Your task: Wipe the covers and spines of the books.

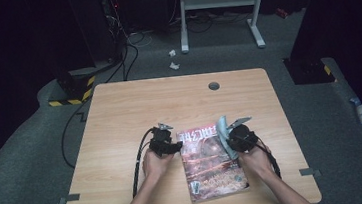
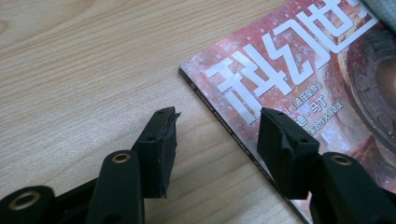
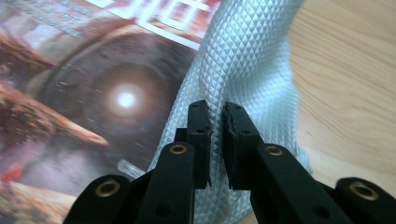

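Cloth (image 3: 247, 60) is pinched in your right claw (image 3: 215, 116) to wipe the magazine (image 1: 209, 159); your left claw (image 2: 217, 128), released, straddles its spine to steady it.

High view: tabletop (image 1: 134, 111) evenly lit from overhead, room behind it near black, picture soft and low in detail. Short, faint shadows under the forearms. Left gripper view: bright, wood grain sharp, jaws crisp with slight softness at the bottom edge; mild sheen on the magazine cover (image 2: 299, 79). Right gripper view: magazine art blurred, a bright glare spot on it; silver cloth (image 3: 243, 60) texture sharp near the jaws.
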A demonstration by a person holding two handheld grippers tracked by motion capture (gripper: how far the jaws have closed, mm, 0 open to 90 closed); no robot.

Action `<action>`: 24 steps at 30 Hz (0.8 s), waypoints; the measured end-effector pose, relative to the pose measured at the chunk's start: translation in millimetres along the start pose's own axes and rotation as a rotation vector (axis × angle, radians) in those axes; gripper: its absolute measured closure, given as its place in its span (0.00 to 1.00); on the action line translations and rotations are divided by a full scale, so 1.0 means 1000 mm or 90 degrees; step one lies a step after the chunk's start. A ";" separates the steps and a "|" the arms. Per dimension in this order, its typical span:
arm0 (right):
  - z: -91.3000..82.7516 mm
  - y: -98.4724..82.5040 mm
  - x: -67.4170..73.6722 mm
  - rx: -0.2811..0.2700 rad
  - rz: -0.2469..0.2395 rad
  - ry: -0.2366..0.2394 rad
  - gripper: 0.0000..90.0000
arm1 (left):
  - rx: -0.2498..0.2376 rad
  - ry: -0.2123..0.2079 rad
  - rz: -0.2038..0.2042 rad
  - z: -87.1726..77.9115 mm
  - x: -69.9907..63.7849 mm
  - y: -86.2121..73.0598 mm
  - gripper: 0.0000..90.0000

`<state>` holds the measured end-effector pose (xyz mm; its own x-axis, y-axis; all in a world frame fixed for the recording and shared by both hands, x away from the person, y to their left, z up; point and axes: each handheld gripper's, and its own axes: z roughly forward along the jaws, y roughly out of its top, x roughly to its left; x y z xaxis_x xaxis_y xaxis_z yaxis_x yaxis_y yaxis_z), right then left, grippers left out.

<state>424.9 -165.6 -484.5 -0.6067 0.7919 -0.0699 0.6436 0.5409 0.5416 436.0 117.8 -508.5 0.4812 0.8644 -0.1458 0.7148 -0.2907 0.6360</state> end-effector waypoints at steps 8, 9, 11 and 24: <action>0.025 0.034 0.069 -0.005 -0.075 0.102 0.91 | 0.000 0.000 0.004 0.000 0.000 0.000 0.52; 0.027 0.039 0.077 -0.005 -0.086 0.111 0.91 | 0.000 -0.002 0.003 0.000 0.000 0.000 0.52; 0.031 0.047 0.092 -0.009 -0.107 0.124 0.91 | -0.002 0.000 0.001 0.000 0.000 0.000 0.52; 0.018 0.019 0.027 -0.013 -0.008 0.071 0.90 | -0.003 -0.001 -0.003 0.001 0.000 0.000 0.53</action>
<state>429.2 -129.1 -490.9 -0.6632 0.7483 0.0162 0.6266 0.5432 0.5589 436.7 117.7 -508.7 0.4784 0.8652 -0.1500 0.7150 -0.2847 0.6385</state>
